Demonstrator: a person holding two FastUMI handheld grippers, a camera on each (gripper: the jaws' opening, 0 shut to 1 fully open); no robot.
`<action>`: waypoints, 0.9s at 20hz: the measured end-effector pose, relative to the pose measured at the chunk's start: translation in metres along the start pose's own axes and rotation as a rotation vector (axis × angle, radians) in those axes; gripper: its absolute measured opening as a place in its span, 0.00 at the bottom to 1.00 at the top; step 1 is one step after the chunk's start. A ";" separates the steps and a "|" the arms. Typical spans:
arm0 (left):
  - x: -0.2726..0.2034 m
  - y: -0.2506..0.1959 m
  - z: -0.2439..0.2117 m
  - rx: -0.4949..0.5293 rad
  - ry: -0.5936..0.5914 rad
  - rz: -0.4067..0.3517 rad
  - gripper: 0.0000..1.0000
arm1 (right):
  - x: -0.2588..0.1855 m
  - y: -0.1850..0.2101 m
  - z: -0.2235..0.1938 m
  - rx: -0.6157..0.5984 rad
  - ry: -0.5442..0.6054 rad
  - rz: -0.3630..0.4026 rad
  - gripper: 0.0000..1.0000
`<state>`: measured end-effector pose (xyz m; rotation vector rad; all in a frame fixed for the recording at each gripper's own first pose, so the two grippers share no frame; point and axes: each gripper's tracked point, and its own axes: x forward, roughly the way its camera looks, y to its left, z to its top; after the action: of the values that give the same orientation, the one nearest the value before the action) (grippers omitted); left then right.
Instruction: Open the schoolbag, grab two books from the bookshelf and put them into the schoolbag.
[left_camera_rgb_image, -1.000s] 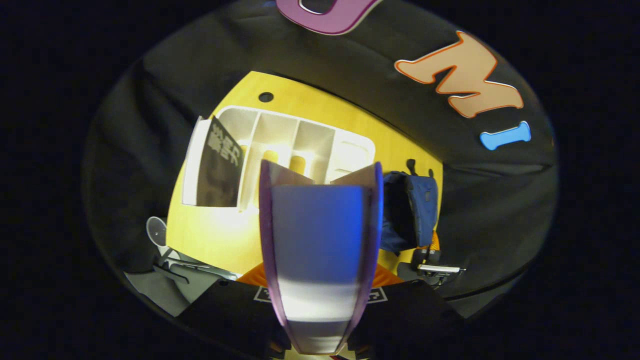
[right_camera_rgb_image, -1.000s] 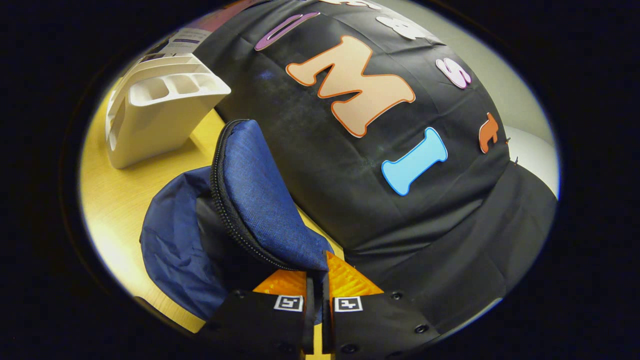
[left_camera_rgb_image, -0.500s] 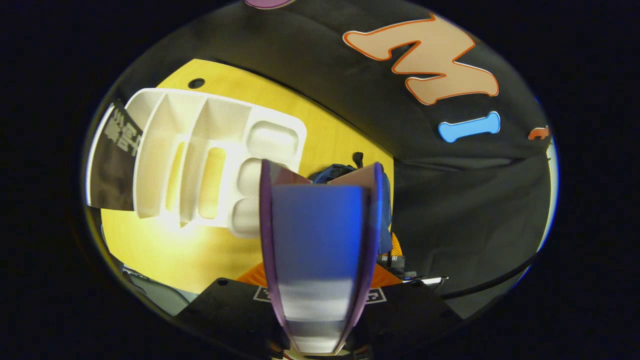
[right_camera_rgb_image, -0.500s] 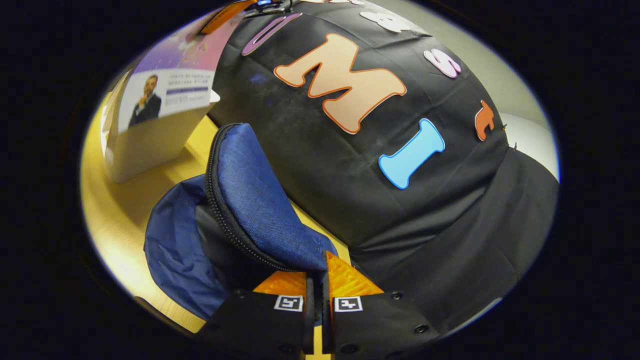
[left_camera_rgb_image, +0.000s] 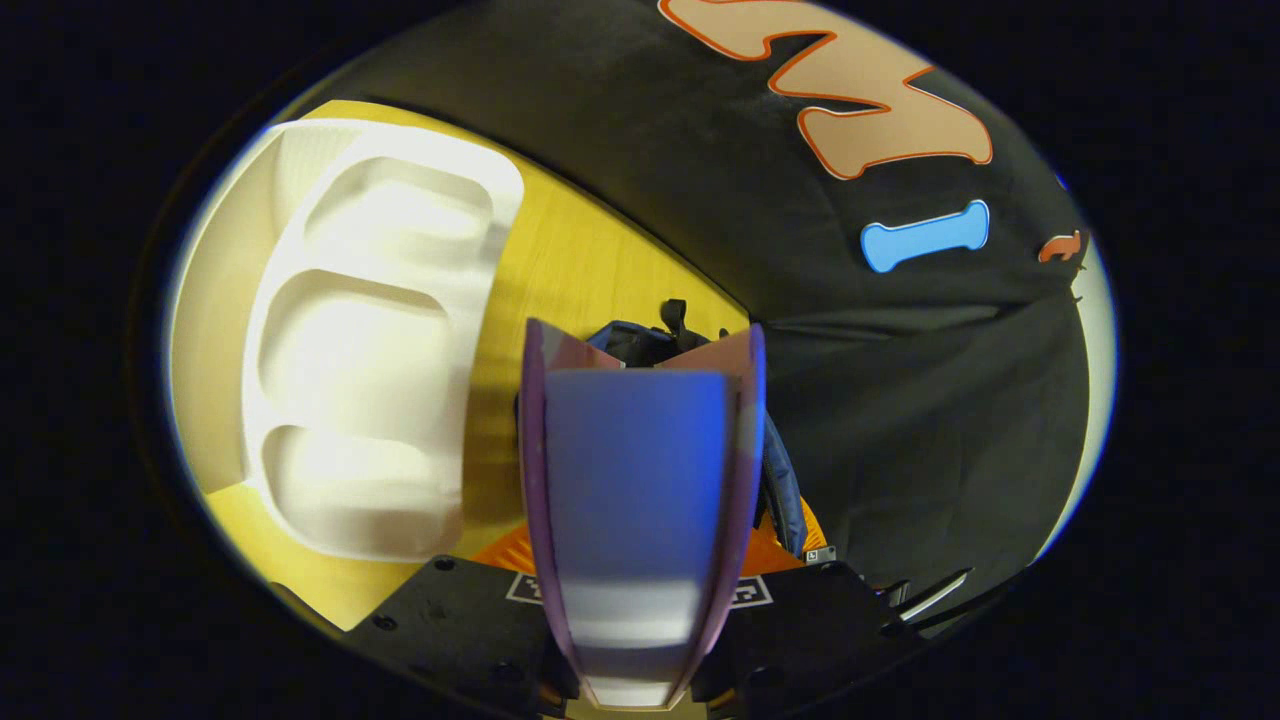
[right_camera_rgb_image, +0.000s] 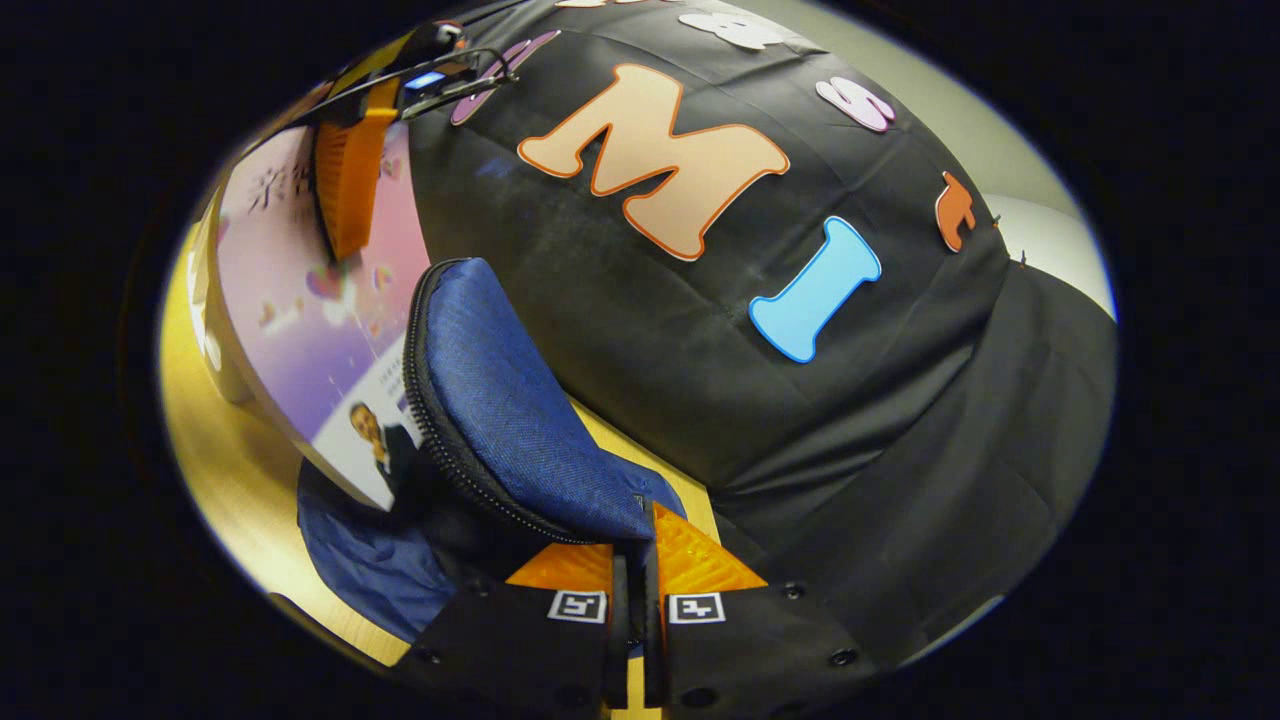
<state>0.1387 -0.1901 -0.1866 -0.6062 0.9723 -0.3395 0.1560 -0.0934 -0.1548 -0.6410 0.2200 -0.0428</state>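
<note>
The left tool (left_camera_rgb_image: 640, 545) clamps a purple-covered book (left_camera_rgb_image: 636, 480) upright above the open blue schoolbag (right_camera_rgb_image: 500, 420), its lower corner at the bag's mouth. The right tool (right_camera_rgb_image: 633, 570) pinches the bag's zippered flap (right_camera_rgb_image: 520, 410). The white bookshelf (left_camera_rgb_image: 370, 340) stands beside the bag on the yellow worktop (left_camera_rgb_image: 570, 270).
</note>
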 end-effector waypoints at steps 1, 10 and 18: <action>0.009 0.001 -0.002 0.004 -0.009 -0.011 0.39 | 0.000 -0.002 0.001 0.014 -0.001 -0.001 0.09; 0.100 -0.020 -0.009 -0.018 -0.049 -0.152 0.39 | 0.000 0.001 0.003 0.117 -0.020 0.035 0.10; 0.164 -0.039 -0.014 -0.045 -0.038 -0.275 0.39 | -0.012 0.002 0.008 0.164 -0.044 0.043 0.09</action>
<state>0.2133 -0.3118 -0.2772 -0.7876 0.8631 -0.5493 0.1458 -0.0858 -0.1469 -0.4733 0.1861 -0.0051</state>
